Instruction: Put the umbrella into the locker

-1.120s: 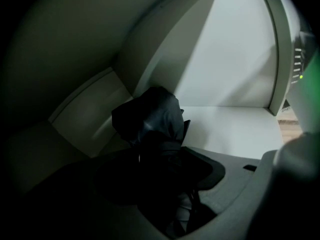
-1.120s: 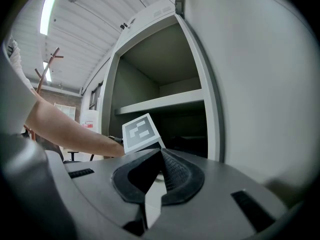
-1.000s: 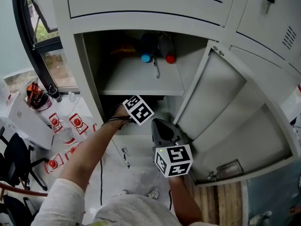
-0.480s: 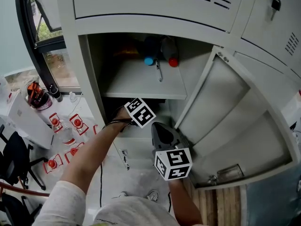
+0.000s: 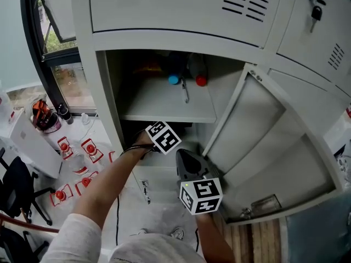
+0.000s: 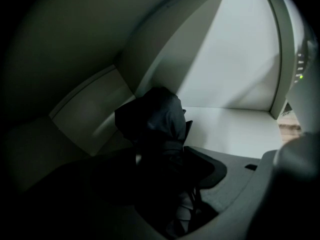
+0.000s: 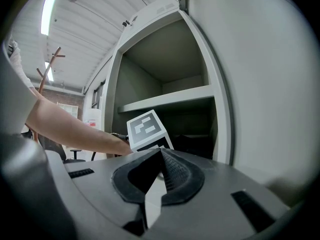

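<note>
Fingers (image 6: 212,169) of left gripper (image 6: 167,164) had just been opening, stood wide; black umbrella (image 6: 155,119) lay between, inside locker (image 5: 82,64), frame centre. Right gripper (image 7: 160,154) closed, empty.

The right gripper (image 7: 160,151) is closed and empty. At 12 o'clock, the left gripper's marker cube (image 7: 146,129) fronts the open locker (image 7: 165,101); a forearm (image 7: 70,129) enters from 9 o'clock.

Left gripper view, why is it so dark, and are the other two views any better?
Left gripper view: deep shadow inside the locker; the umbrella is just a black shape, only the wall at right lit. Right gripper view: bright, sharp, straight edges bowed by the wide lens. Head view: evenly lit, lower compartment dark.
</note>
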Tool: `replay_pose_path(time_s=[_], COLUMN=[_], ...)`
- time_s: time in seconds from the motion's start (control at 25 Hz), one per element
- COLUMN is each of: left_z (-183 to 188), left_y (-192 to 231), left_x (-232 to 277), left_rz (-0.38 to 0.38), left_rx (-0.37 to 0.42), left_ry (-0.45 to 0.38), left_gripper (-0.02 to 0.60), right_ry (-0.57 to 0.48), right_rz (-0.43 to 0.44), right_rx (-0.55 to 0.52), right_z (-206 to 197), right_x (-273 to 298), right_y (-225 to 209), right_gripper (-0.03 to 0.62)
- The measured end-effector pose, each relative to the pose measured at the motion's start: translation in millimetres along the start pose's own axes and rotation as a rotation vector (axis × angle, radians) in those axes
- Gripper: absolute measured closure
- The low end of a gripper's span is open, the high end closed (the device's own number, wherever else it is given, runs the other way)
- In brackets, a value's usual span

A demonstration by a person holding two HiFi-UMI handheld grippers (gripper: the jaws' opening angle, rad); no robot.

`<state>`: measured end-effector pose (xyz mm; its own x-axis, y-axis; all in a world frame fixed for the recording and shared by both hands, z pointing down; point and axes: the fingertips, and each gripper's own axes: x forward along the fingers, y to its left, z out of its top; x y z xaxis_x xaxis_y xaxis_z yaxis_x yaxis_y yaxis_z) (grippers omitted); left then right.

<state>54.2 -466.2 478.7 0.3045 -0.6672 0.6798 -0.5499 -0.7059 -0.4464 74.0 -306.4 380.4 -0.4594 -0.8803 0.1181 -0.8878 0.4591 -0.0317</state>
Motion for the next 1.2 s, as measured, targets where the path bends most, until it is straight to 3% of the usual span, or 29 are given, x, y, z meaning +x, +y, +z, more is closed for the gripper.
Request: replay_pose_path(time_s=[0.84,1.2], left_z=[10.9,20.5], left_y=[-5.4,-7.0], left_x=[-23.6,-40.4], left_rz=[0.050,0.022], left_rx=[0.025,-0.089], left_ry=[-0.047,-0.140], left_gripper=[0.296,0.298], right_ry=[-0.020,-0.052], right_rz=[0.001,-0.006], right_rx=[-0.004,0.017], right_z=[8.8,19.0], right_x=[-9.1,-13.8], right_y=[2.7,0.6], right_gripper=[0.591,0.591])
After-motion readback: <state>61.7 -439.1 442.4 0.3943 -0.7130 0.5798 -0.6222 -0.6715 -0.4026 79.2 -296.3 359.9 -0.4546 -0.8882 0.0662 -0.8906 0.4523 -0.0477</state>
